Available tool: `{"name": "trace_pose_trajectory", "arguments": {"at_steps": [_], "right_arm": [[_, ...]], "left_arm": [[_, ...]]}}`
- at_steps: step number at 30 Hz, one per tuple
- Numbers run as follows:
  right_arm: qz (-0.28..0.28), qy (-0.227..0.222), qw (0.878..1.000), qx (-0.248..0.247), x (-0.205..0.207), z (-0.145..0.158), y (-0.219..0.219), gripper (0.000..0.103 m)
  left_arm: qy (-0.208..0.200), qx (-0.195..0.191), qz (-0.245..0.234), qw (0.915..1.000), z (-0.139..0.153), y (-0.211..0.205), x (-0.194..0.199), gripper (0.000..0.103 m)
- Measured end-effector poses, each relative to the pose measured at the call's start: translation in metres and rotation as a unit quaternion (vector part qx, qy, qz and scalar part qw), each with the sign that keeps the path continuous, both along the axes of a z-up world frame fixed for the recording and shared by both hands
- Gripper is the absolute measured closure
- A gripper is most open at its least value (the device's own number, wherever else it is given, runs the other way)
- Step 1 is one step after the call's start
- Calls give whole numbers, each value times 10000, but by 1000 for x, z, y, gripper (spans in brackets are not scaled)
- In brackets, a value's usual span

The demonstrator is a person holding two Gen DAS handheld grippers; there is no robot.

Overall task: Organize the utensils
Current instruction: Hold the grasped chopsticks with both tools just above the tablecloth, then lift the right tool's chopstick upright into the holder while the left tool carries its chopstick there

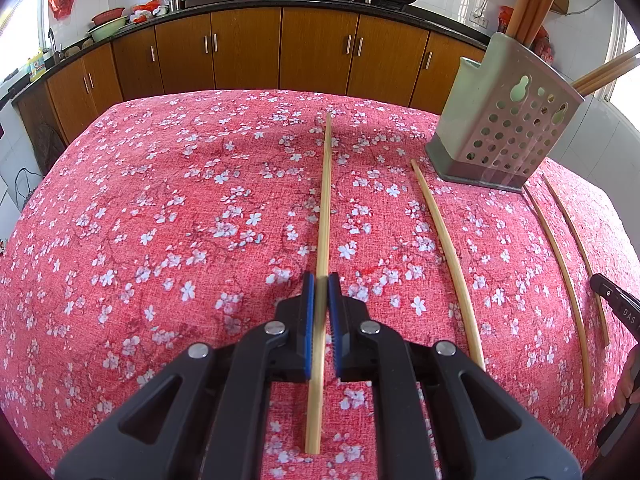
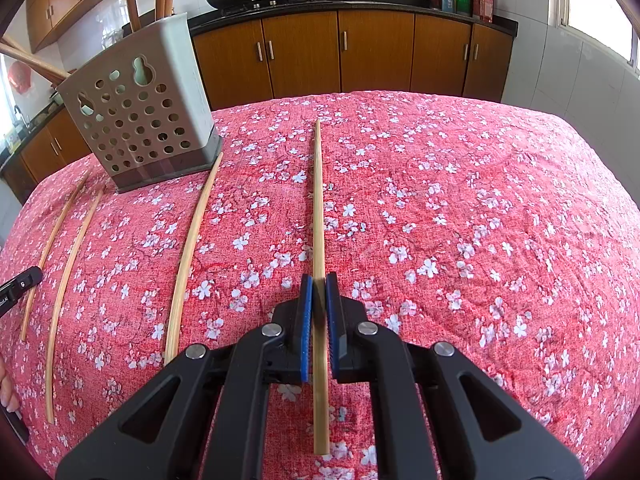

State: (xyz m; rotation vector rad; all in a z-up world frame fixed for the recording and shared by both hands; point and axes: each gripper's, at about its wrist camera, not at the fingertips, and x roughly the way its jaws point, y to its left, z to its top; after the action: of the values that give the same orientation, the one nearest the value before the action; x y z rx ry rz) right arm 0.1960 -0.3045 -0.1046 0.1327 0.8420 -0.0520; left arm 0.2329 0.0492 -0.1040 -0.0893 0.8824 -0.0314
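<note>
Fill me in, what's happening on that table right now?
Each gripper is closed on one bamboo chopstick lying on the red floral tablecloth: the left gripper on one chopstick, the right gripper on another. Three more loose chopsticks lie between them. The grey perforated plastic utensil holder already has several sticks standing in it.

A table draped in a red cloth (image 1: 160, 220) printed with white blossoms carries four bamboo chopsticks and a perforated grey utensil holder (image 1: 504, 128). One chopstick (image 1: 326, 200) lies straight ahead between the left gripper's (image 1: 320, 280) fingers, another (image 2: 319, 208) likewise at the right gripper (image 2: 319, 280). Two more (image 1: 448, 240) (image 1: 560, 264) lie between them, just before the holder.
</note>
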Motion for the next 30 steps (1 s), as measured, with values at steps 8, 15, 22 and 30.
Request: {"name": "trace_pose_trajectory", "arguments": {"at_steps": [8,15,22,30], "right_arm": [[0,2,10000,2,0,0,0,95],[-1,3,10000,3,0,0,0,95],[-5,4,10000,9,0,0,-1,95],[124,7,9999,38,-22,0,-1,95]], "left_arm": [[0,2,0,10000,0,0,0,92],[-1,2,0,10000,0,0,0,92],[0,-10,-1,10000,0,0,-1,92],[1,351,-254,9991,0,-3,-26,94]]}}
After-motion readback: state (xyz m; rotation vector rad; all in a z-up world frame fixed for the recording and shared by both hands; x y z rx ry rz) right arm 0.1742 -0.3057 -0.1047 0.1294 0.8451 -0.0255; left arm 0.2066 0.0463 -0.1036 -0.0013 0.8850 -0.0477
